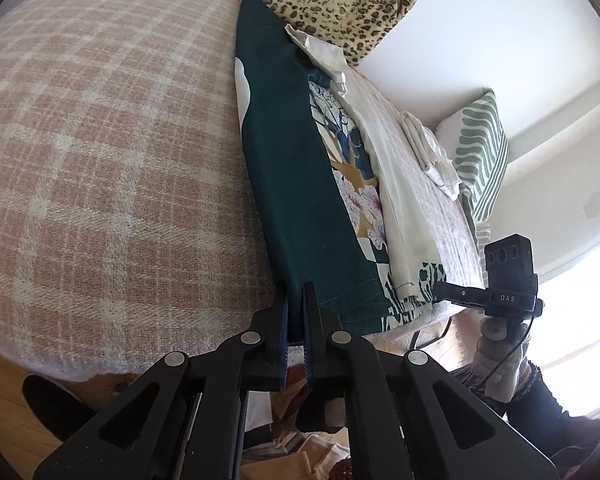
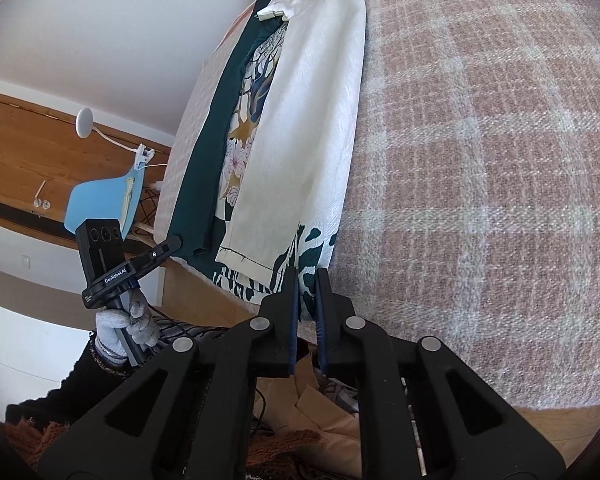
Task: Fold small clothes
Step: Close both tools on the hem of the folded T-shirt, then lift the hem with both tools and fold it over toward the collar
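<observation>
A small garment, dark green (image 1: pixel 300 184) with a floral and white panel (image 1: pixel 364 196), lies stretched along a bed covered by a pink checked blanket (image 1: pixel 100 152). My left gripper (image 1: pixel 296 304) is shut on the garment's near green hem corner. My right gripper (image 2: pixel 306 280) is shut on the other near corner, the white and green patterned hem (image 2: pixel 296 256). Each gripper shows in the other's view: the right gripper (image 1: pixel 440 290) at the right corner, the left gripper (image 2: pixel 176 245) at the green corner.
A leopard-print bag (image 1: pixel 340 0) sits at the bed's far end. A folded white cloth (image 1: pixel 432 152) and a green striped pillow (image 1: pixel 484 160) lie beside the garment. A blue chair (image 2: pixel 104 200) and a wooden board (image 2: pixel 40 156) stand by the wall. Clothes lie on the floor below.
</observation>
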`<state>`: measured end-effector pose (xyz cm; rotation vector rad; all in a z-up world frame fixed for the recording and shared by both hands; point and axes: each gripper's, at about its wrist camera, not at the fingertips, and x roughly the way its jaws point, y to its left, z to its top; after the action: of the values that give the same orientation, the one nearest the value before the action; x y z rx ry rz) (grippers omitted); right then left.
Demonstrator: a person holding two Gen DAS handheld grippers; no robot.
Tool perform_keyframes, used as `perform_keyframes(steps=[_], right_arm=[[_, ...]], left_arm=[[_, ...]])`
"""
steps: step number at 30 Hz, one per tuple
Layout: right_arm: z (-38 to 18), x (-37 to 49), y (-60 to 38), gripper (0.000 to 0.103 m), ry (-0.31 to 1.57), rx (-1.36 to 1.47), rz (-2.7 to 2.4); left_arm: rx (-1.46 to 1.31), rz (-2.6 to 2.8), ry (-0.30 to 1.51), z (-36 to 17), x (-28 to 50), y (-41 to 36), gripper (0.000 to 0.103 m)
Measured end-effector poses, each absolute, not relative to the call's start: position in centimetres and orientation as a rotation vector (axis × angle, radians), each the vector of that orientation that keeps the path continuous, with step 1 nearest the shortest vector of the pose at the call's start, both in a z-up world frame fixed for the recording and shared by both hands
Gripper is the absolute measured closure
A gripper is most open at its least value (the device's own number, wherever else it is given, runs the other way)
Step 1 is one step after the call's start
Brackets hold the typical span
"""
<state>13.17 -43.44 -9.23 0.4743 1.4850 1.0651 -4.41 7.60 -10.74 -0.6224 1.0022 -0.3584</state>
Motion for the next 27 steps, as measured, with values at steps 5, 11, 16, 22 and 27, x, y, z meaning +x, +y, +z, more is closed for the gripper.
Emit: perform_keyframes(steps=[5,11,16,22,27], right_arm=[[-8.4,14.3,-43.8,0.096,1.456,0.570,1.082],[-6.7,16.2,-43.6,0.096,1.412,0.626,1.090],[-5.5,18.9,-42.9,0.097,1.375,0.669,1.064],[-5.5,23.1,-40.8,0.097,1.360,0.661,1.019],[-7.3,26.7,-39.3,0.097,1.381,0.662,0.945]], left_arm=[[-0.669,-0.387,0.944,-9.0,-3.4,8.0,0.100],[-0.655,-0.408,0.875,-6.6,-1.1,7.9,0.100],[-0.638,-0.406,0.836,-5.6,1.5,8.1,0.100],[-0.664,-0.348,0.839,-6.2,5.3,9.5,0.100],[-0.649,-0.294,0.858,-7.1,8.1,10.5,0.100]])
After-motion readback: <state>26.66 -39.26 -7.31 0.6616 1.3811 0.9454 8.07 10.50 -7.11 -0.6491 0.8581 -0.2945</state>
